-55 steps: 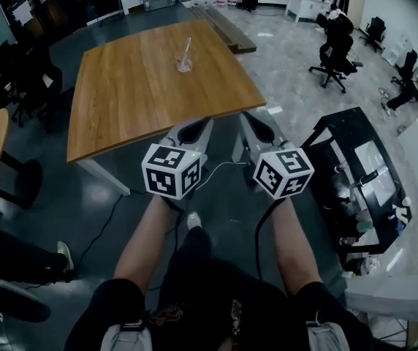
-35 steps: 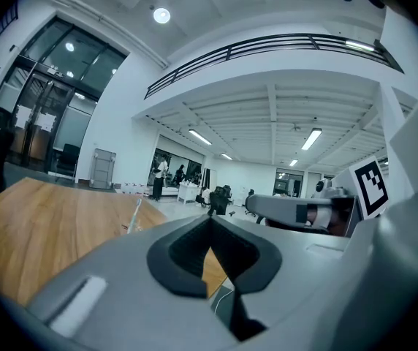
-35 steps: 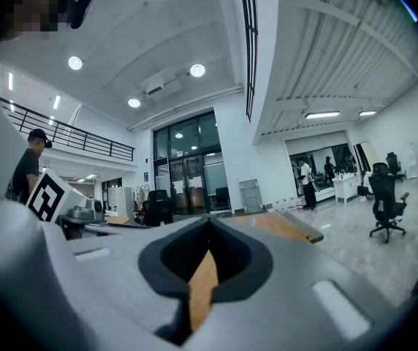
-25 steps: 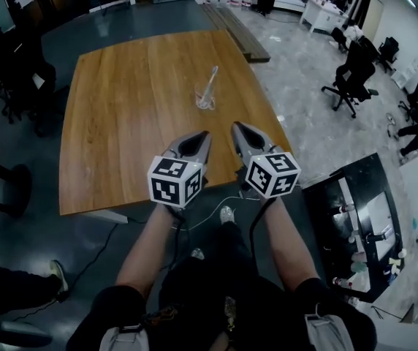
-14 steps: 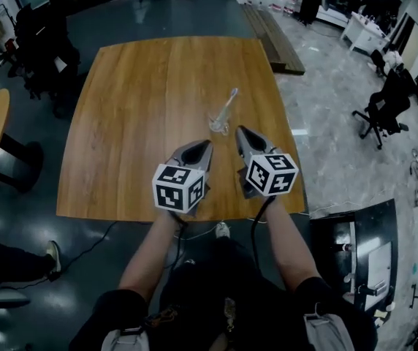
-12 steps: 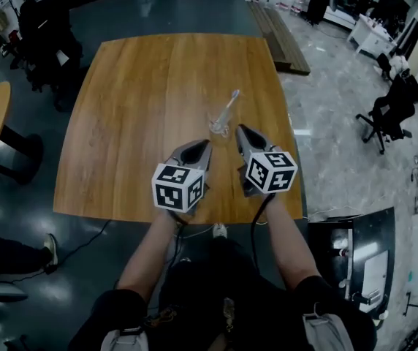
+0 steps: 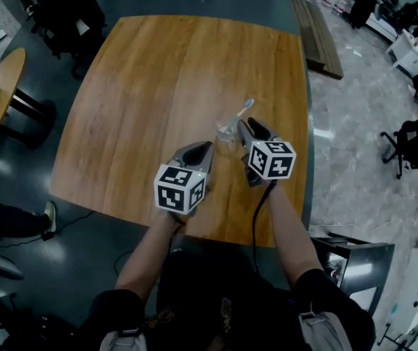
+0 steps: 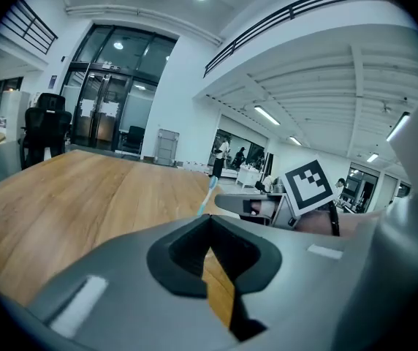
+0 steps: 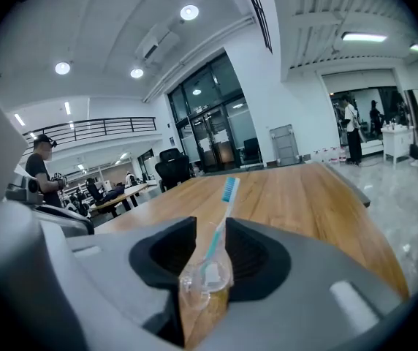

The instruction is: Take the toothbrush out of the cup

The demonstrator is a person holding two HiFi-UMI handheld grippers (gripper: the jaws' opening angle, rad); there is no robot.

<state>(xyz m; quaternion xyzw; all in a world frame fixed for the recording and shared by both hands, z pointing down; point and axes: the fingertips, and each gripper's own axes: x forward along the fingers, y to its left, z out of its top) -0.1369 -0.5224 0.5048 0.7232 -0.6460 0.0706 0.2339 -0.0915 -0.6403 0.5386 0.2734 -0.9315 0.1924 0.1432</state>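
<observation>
Watching from beside the desk (image 7: 136,86).

- Toothbrush (image 7: 242,114): stands in the clear cup (image 7: 226,140), handle down, blue bristle head up and leaning toward 1 o'clock in the head view. Not lifted.
- Cup: upright on the desk, toward the 4 o'clock part of the top, near the person's edge.
- Right hand-held gripper (image 7: 247,129): released, jaws parted a little. In its own view the cup and toothbrush line up in the gap between the jaws. In the head view its tip sits just beside the cup, which lies at its 9 o'clock. No clamp on either object that I can see.
- Left hand-held gripper (image 7: 196,151): clenched on nothing, only a thin slit of desk showing between the jaws. It sits at 7 o'clock of the cup, near but apart from it.

Progress, my judgement: the approach looks done and nothing is grasped. Left to do: close on the toothbrush handle above the rim, probably steady the cup, draw the toothbrush up and out.
</observation>
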